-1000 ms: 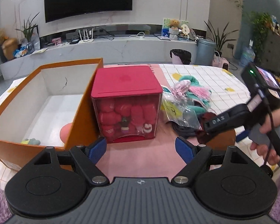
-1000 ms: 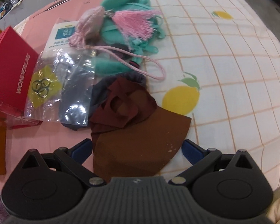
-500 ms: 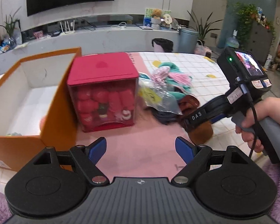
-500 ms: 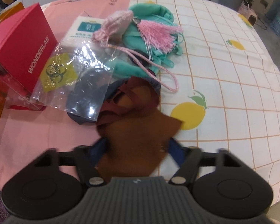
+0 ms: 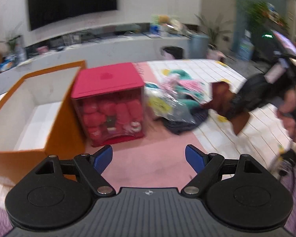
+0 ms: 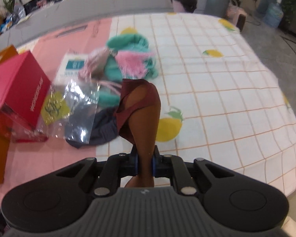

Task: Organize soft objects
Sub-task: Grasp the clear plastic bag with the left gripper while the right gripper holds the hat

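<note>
Where pink mat (image 6: 49,158) meets lemon-check cloth (image 6: 217,98), R gripper (image 6: 145,166) just closed, clamping brown cloth (image 6: 146,122) above pile; L gripper (image 5: 149,158) wide, empty. TV (image 5: 71,0), plants at back wall.

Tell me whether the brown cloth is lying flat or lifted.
Lifted: the brown cloth hangs bunched from the right claw, shut on it.

You have one orange box (image 5: 55,122), one red case (image 5: 108,102), one brown cloth (image 6: 142,110), one teal cloth (image 6: 128,45), one pink tassel (image 6: 132,63), one dark cloth (image 6: 102,128), one clear bag (image 6: 79,102) and two grippers (image 5: 149,156) (image 6: 145,165)
</note>
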Available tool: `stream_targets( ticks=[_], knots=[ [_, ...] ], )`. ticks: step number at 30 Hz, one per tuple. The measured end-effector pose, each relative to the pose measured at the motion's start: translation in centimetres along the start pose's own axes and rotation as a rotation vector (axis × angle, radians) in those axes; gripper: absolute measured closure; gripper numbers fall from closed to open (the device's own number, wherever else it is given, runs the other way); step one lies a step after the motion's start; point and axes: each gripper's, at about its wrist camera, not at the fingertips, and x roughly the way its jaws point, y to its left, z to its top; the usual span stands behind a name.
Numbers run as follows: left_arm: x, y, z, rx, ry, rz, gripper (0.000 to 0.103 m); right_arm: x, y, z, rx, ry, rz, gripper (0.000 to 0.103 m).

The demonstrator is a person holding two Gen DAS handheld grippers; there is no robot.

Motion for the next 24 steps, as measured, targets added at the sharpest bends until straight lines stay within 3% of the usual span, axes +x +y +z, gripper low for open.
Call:
stream_targets(
  ticks=[4,8,12,15,19,24],
  knots=[
    [0.7,0.2,-0.5,-0.08,-0.058,0.057,0.005,-0.5,0.1,0.2,-0.009,-0.036,-0.003,0.092],
    [2.1,0.1,-1.1,-0.167,-0.083,0.01,0.005,-0.8,-0.9,0.7,0.07,-0.077,0.071,0.092],
    [3.1,-0.9,-0.5,-0.209,-0.098,-0.027,0.006,-0.5,-0.7,0.8,0.06,-0.071,0.082,0.092],
    [4.8,-1.2,-0.1,-0.313,-0.089,-0.043,0.014,0.1,-0.7,0.7,0.057,-0.042,0.099,0.092],
    [7.6,-0.9,-0.1,-0.434,-0.057,-0.158,0.019,0.2,-1.0,0.8,0.083,-0.059,0.089,0.092],
    [9.2,0.3,-0.7,-0.551,-0.105,-0.13,0.028,0.0,-1.3,0.8,0.096,-0.063,0.117,0.091]
  ],
)
